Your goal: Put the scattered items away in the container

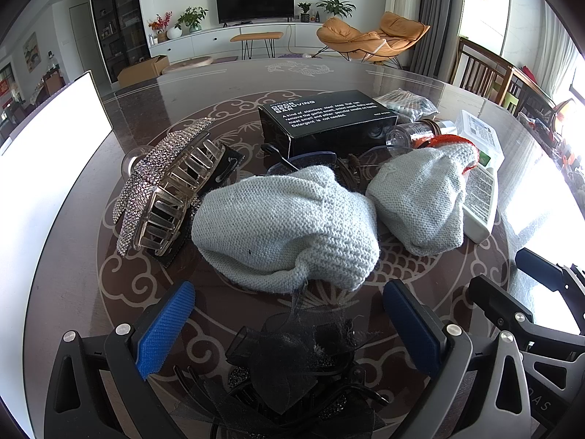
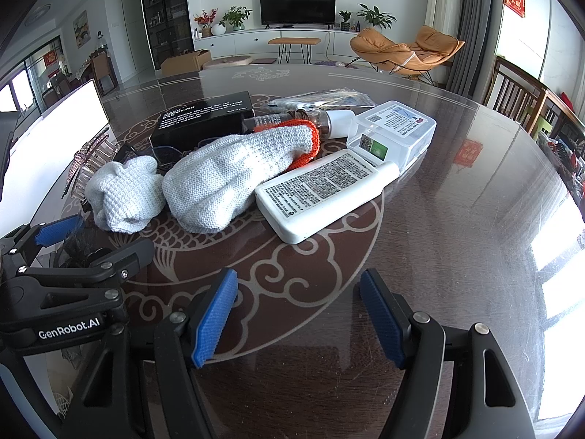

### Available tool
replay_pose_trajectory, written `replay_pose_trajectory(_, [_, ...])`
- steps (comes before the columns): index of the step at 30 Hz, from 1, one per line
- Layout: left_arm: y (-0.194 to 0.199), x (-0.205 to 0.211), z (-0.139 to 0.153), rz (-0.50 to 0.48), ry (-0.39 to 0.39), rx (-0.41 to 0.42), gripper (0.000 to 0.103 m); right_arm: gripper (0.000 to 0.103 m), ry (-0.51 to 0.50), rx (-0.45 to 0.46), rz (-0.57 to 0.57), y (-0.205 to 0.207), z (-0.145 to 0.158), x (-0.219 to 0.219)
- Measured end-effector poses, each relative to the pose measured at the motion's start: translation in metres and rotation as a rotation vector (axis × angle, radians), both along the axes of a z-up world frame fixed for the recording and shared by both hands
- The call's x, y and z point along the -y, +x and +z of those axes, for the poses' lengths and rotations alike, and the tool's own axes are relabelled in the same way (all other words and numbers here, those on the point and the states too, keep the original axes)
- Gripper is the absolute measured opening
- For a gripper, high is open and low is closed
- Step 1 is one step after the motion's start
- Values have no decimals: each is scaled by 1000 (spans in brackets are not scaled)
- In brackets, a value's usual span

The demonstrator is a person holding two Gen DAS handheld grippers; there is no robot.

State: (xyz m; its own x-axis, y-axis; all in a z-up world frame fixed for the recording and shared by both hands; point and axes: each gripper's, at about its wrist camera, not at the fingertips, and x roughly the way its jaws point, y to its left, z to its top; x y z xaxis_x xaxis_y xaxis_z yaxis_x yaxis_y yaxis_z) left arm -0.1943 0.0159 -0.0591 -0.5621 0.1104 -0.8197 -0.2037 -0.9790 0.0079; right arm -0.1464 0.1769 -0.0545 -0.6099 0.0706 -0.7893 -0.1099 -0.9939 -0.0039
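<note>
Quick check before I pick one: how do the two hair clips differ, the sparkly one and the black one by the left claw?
The rhinestone hair clip is pale and glittery with clear teeth; the black hair clip is dark, with a gauzy bow. The rhinestone one lies farther off, left of the knit gloves; the black one sits between the fingers of the open left claw. Both rest on the table, not gripped.
</note>
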Motion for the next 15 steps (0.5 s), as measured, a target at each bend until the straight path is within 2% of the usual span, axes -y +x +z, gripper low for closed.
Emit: replay_pose_trajectory(15, [0, 0, 0, -1, 0, 0, 103, 71, 0, 0, 0, 1, 0, 0])
